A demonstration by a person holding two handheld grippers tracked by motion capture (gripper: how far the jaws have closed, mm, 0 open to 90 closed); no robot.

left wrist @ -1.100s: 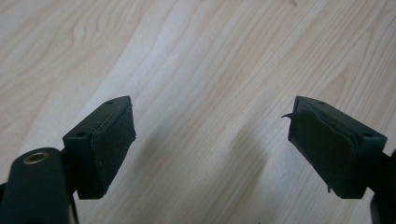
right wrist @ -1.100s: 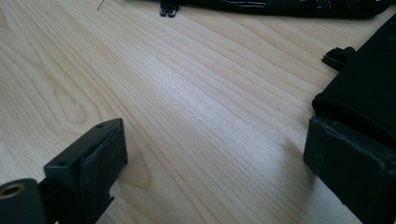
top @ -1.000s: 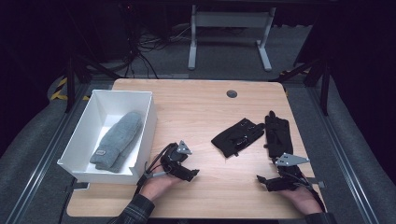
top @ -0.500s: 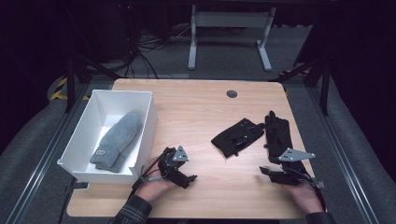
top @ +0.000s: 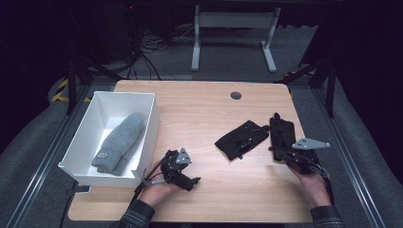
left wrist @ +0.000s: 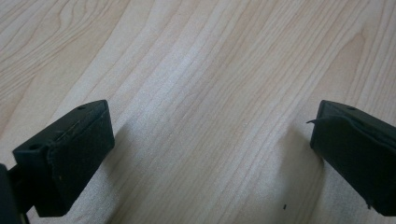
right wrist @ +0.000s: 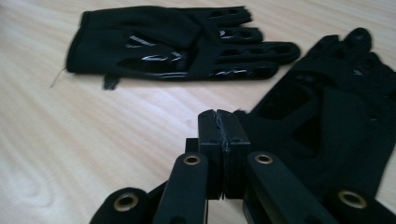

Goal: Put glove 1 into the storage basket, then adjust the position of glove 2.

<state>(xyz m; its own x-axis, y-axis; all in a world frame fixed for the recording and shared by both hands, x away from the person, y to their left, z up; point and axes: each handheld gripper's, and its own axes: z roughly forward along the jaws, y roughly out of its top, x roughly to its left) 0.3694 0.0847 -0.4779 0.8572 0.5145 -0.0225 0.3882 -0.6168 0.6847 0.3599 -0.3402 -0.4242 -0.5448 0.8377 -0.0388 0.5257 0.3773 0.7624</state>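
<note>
Two black gloves lie right of centre on the wooden table (top: 204, 114). One glove (top: 242, 138) (right wrist: 177, 42) lies palm up. The other glove (top: 281, 130) (right wrist: 336, 93) lies beside it to the right. My right gripper (top: 279, 154) (right wrist: 219, 116) sits at that glove's near end; its jaws have just been closing and now meet, pinching the edge of the cuff. My left gripper (top: 190, 175) (left wrist: 210, 154) rests low over bare wood near the front edge, jaws wide apart with nothing between them.
A white bin (top: 152, 118) stands at the table's left side with a grey mitten (top: 121, 142) inside it. A round cable hole (top: 235, 95) sits near the far edge. Grey padded rails flank the table on both sides.
My right gripper's jaws went from wide apart to shut, and that hand rose and moved away from the front edge onto the glove's cuff. The left hand stayed put.
</note>
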